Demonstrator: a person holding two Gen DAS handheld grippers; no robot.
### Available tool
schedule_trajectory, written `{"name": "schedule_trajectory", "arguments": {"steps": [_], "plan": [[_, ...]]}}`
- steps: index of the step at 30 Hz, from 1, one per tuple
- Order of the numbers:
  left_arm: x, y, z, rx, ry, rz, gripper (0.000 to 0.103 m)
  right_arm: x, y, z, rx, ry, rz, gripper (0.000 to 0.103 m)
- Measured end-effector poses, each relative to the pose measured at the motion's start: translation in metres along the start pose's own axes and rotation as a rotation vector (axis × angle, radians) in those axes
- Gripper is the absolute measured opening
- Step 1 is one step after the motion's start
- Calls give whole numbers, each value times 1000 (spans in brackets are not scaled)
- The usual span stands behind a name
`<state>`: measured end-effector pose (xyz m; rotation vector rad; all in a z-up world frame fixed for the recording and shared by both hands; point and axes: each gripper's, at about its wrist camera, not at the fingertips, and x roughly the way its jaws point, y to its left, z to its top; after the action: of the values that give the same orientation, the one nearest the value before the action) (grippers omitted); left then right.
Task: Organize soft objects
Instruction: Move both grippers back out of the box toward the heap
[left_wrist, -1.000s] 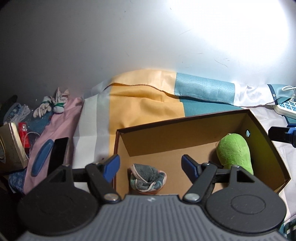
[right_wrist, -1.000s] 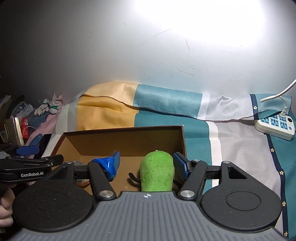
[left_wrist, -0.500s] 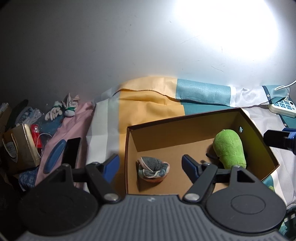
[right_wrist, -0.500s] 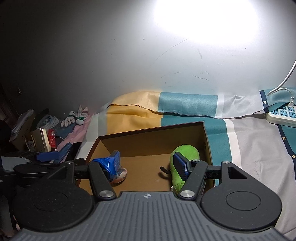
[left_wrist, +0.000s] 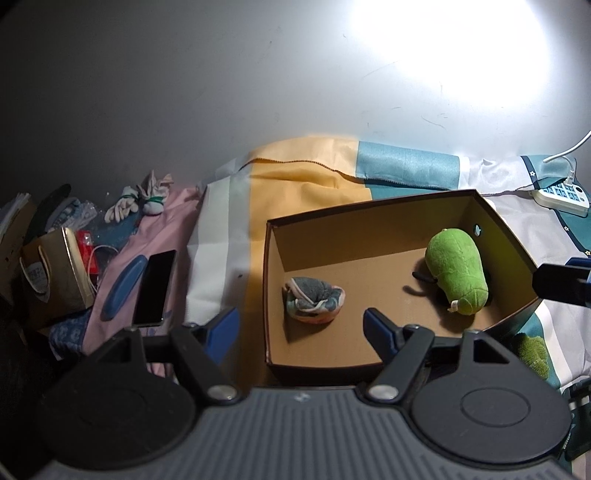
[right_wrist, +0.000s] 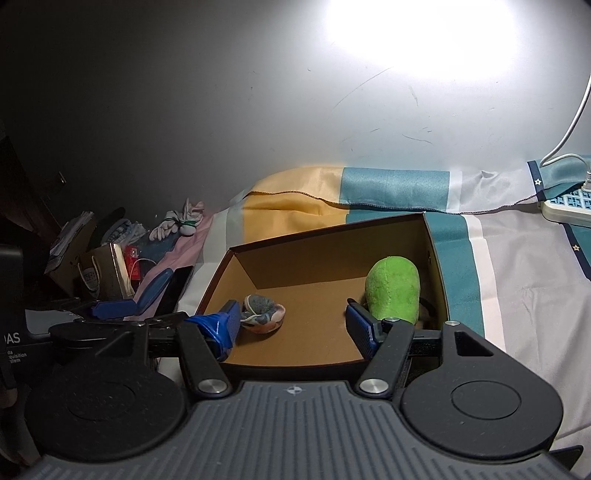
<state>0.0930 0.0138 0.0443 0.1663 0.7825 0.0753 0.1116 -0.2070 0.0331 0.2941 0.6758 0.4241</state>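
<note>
An open brown cardboard box (left_wrist: 369, 218) lies on a striped bedsheet. Inside it a green plush toy (left_wrist: 456, 270) lies at the right end and a rolled grey-and-pink sock (left_wrist: 314, 300) at the left end. Both show in the right wrist view too: the plush (right_wrist: 393, 291), the sock (right_wrist: 263, 310), the box (right_wrist: 317, 243). My left gripper (left_wrist: 301, 326) is open and empty, above the box's near left corner. My right gripper (right_wrist: 291, 325) is open and empty, above the box's near edge. A tied bundle of white gloves (left_wrist: 142, 201) lies far left on the sheet.
A black phone (left_wrist: 154, 288) and a blue case (left_wrist: 123, 286) lie on pink cloth left of the box. A small paper bag (left_wrist: 55, 277) and clutter stand at the far left. A white power strip (left_wrist: 561, 195) lies far right. A wall rises behind.
Both grippers have pulled back and up from the box, open and empty. The plush and sock stay in the box and now look smaller.
</note>
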Motion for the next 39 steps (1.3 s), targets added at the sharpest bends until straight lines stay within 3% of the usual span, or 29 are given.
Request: {"name": "schedule_trajectory", "arguments": {"steps": [18,39], "plan": [[-25,-10,-47,29,44,10,76,-27,5,-44,-33,87,67,49],[-32,-28,-100,11,141,-8,77,-47,-2,-102,-112,147,18,49]]}}
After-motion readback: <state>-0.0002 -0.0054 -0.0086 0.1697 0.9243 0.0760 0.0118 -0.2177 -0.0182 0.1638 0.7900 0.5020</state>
